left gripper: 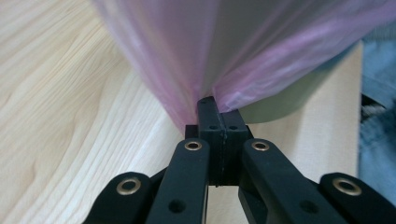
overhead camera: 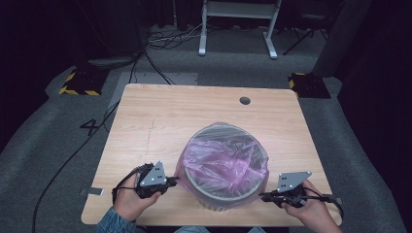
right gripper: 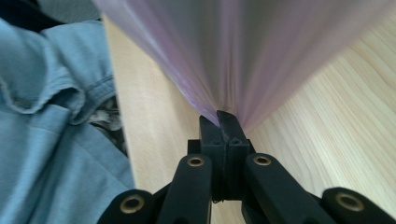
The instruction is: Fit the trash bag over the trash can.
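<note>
From the high view, a round grey bin [overhead camera: 224,191] lined with a pink plastic bag [overhead camera: 221,162] stands near the front edge of the wooden table [overhead camera: 160,121], the bag's film draped over the rim and down the wall. Up close, the left gripper view tells more — the left gripper [left gripper: 217,105] has its jaws pressed together, pinching a fold of the pink bag [left gripper: 177,60] pulled taut down from the bin's grey wall [left gripper: 280,100]. The right gripper view matches it: the right gripper [right gripper: 223,120] has its jaws clamped on a stretched fan of pink film [right gripper: 233,51], with a blue denim garment [right gripper: 46,116] beside the table's edge.

The table is pale woodgrain with a round cable hole [overhead camera: 245,100] near the back. Around it lies grey carpet, black cables, a white frame behind, all dim.

The hands sit low at either side of the bin — left hand [overhead camera: 131,199] and right hand [overhead camera: 311,211] gripping from below, jaws pointing inward.
</note>
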The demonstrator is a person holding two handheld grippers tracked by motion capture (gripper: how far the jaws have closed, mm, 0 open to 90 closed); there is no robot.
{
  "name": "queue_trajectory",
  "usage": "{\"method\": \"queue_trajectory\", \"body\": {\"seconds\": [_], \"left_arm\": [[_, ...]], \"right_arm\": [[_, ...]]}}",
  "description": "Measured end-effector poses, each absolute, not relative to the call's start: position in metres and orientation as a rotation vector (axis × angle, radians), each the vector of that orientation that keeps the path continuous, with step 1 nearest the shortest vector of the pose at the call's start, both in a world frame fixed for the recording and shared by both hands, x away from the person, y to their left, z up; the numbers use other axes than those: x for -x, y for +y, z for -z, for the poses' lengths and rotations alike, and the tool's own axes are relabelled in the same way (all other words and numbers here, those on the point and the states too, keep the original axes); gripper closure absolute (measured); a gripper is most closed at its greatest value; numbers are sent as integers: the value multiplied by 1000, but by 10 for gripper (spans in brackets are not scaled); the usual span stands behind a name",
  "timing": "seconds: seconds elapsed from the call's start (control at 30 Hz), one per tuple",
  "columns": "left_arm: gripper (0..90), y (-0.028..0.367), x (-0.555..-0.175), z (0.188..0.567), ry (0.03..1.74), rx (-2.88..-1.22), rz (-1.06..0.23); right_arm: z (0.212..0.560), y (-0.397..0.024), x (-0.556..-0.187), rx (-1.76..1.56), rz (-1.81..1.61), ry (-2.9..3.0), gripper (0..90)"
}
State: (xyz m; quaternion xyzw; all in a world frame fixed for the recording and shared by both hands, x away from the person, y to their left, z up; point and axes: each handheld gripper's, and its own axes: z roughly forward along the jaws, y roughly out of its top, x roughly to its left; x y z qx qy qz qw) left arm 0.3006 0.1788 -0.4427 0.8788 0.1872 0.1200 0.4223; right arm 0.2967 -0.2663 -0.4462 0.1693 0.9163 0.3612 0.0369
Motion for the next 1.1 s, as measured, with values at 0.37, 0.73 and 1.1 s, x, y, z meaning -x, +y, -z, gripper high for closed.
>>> {"method": "queue_trajectory", "body": {"seconds": [0.37, 0.73, 1.1], "left_arm": [[900, 172, -307, 451, 467, -2162, -276], [900, 173, -311, 463, 507, -2223, -267], [433, 190, -303, 448, 542, -2150, -290]], "right_arm": [[468, -265, -307, -629, -1086, 2797, 900], [473, -269, -306, -675, -1103, 2808, 900], [451, -287, -296, -685, -1187, 2722, 624]]}}
